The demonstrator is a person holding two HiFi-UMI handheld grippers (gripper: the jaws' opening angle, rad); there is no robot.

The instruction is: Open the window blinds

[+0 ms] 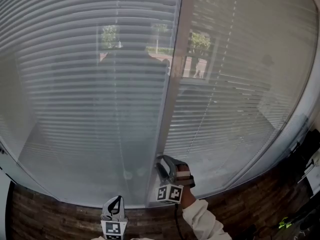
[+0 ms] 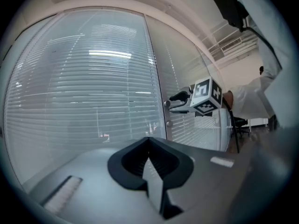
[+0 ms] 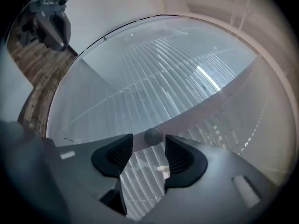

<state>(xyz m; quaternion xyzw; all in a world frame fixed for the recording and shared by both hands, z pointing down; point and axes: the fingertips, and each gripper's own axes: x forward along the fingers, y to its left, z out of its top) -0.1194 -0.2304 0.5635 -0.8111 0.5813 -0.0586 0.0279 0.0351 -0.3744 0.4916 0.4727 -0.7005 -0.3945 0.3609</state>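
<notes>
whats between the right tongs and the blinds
A small round knob on the frame, between the open right tongs' tips; the right gripper view shows it.

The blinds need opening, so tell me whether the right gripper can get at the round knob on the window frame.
Probably yes. The right gripper holds its jaws apart with the round knob at their tips. Nothing lies between, so a short push forward should reach it.

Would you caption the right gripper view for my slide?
Open right gripper before a small round grey knob on pale window frame.
</notes>
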